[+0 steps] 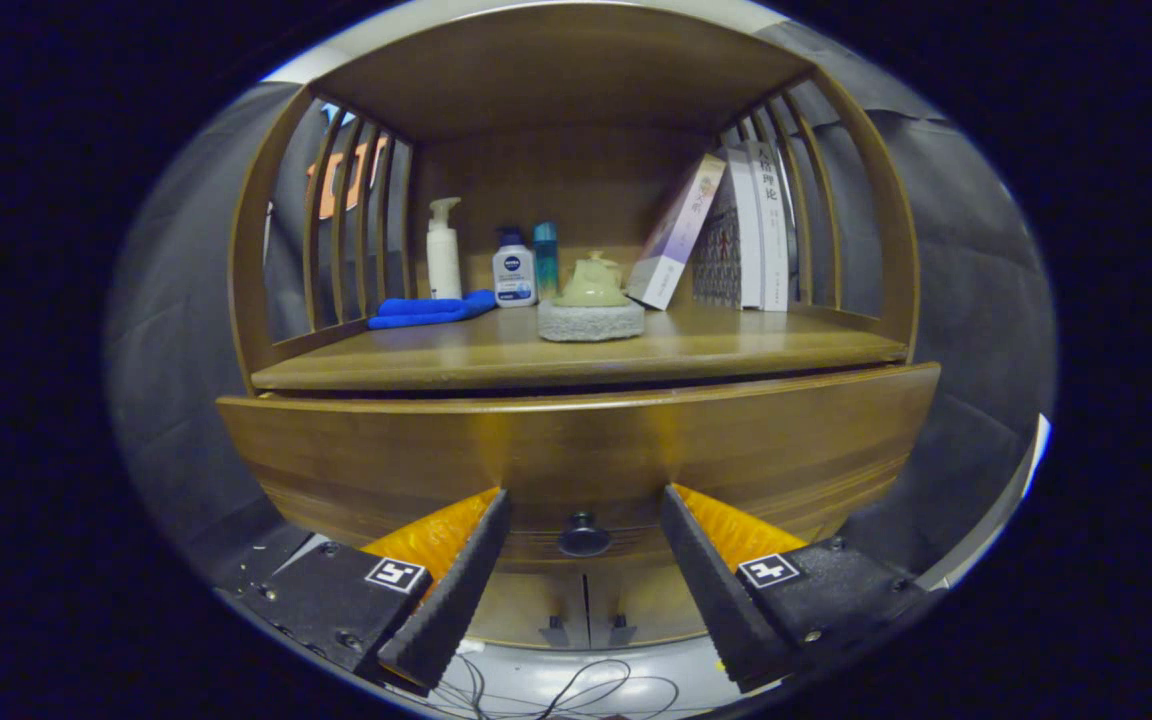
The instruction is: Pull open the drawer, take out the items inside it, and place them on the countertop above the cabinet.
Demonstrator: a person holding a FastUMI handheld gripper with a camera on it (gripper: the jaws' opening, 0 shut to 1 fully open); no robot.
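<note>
A wooden cabinet faces me, and its drawer front (pixel 576 440) stands slightly proud of the countertop (pixel 496 355) above it. A small dark round knob (pixel 584 536) sits low on the drawer front. My gripper (pixel 584 500) is open, its two fingertips set on either side of the knob and close to the drawer front, not touching the knob. The drawer's inside is hidden from here.
On the countertop stand a white pump bottle (pixel 443 249), a small blue-capped bottle (pixel 514 268), a folded blue cloth (pixel 431 310), a pale teapot (pixel 593 282) on a grey pad and several leaning books (pixel 736 230). Slatted wooden sides and a top shelf enclose it. Cables (pixel 556 690) lie below.
</note>
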